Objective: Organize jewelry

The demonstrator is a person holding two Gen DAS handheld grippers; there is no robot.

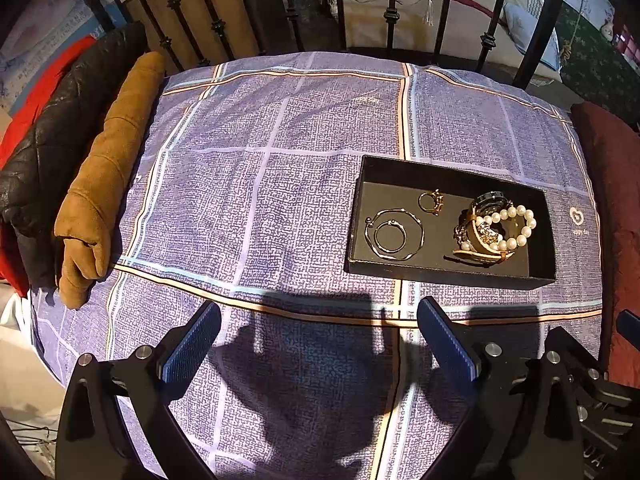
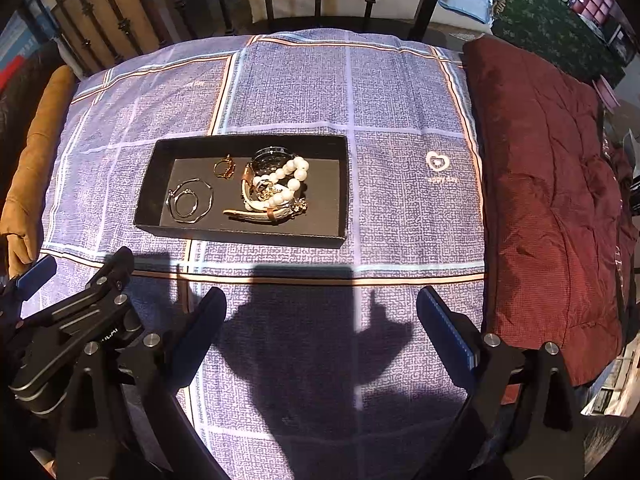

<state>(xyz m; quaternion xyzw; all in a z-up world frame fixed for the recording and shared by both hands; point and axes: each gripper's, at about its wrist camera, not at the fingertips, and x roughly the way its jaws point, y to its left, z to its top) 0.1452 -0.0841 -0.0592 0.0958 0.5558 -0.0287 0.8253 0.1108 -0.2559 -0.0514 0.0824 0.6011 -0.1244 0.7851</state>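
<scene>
A black open box (image 1: 448, 274) (image 2: 240, 235) lies on a blue checked cloth. Inside it are two thin silver bangles (image 1: 394, 234) (image 2: 190, 200), a gold ring (image 1: 431, 202) (image 2: 224, 168), a pearl bracelet (image 1: 516, 226) (image 2: 288, 184) and a watch with a pale strap (image 1: 480, 254) (image 2: 256, 214) piled at its right end. My left gripper (image 1: 318, 336) is open and empty, in front of the box and left of it. My right gripper (image 2: 322, 320) is open and empty, in front of the box. The left gripper's body shows in the right wrist view (image 2: 72, 320).
A brown suede cushion (image 1: 104, 176) and a black quilted one (image 1: 44, 160) lie along the cloth's left edge. A dark red quilt (image 2: 548, 200) lies along its right edge. A black iron railing (image 1: 304, 4) stands behind the cloth.
</scene>
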